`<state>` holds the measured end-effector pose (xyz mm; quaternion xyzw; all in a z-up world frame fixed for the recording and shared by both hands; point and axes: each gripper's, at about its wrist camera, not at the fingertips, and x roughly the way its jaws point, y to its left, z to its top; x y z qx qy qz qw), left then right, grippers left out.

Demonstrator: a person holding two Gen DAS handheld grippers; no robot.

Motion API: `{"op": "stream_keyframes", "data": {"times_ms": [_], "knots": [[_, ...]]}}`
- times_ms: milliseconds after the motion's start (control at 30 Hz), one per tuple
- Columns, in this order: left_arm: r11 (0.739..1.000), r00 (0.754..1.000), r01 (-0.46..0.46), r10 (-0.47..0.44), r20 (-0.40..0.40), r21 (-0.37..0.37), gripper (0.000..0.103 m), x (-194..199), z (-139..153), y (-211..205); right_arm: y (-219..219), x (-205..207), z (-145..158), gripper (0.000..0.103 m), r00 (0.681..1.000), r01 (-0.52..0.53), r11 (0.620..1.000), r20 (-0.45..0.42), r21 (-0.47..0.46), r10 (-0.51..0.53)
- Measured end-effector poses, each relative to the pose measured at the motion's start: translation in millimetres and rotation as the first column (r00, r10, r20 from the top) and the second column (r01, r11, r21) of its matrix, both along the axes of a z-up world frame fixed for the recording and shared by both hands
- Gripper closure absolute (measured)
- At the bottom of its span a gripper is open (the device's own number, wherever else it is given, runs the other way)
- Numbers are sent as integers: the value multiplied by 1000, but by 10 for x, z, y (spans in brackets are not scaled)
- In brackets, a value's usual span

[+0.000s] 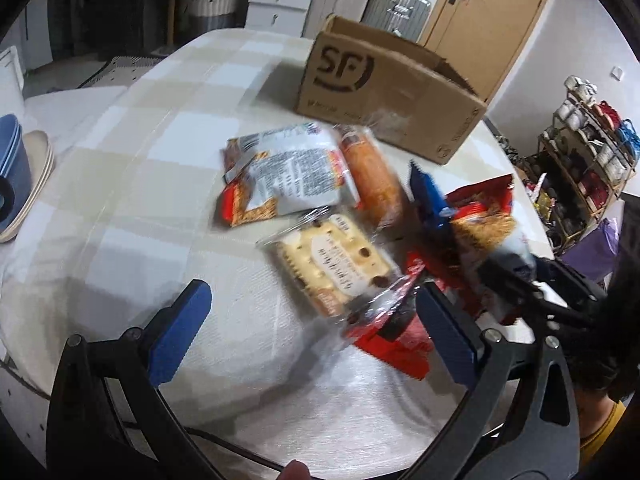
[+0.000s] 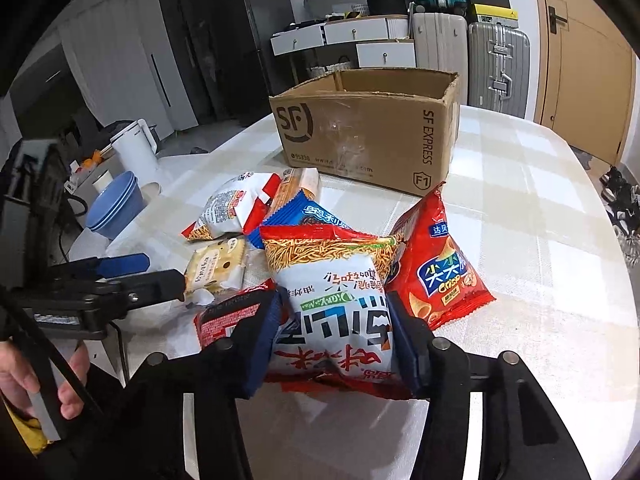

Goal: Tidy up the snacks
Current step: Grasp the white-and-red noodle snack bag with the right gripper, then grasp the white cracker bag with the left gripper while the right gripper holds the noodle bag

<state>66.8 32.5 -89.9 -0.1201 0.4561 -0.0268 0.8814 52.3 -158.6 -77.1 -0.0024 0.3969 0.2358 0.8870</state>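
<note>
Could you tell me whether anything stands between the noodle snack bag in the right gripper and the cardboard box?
The noodle snack bag must pass over the blue packet and orange packet lying before the cardboard box; nothing taller blocks it.

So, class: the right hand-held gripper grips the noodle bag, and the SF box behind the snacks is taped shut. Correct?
Not quite. The right hand-held gripper does grip the noodle bag, but the SF box stands open, as the right wrist view shows.
</note>
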Motion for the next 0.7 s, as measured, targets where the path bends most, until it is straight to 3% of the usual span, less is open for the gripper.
{"op": "stream_keyframes", "data": {"times_ms": [267,433,567,700], "knots": [[995,995,-74,69,-67,-74,1,56,-166,240,-10,-123,115,51,1000,-21,998,18,57,20],[991,994,-100,95,-55,-92,1,44,-131,331,-53,-153,150,51,1000,-16,996,19,85,14],[996,996,-85,85,32,-28,1,127,118,391,-90,-155,162,51,1000,-12,994,12,110,10],[997,996,24,-30,86,72,1,434,279,383,-114,-148,162,51,1000,-9,992,3,126,9]]}}
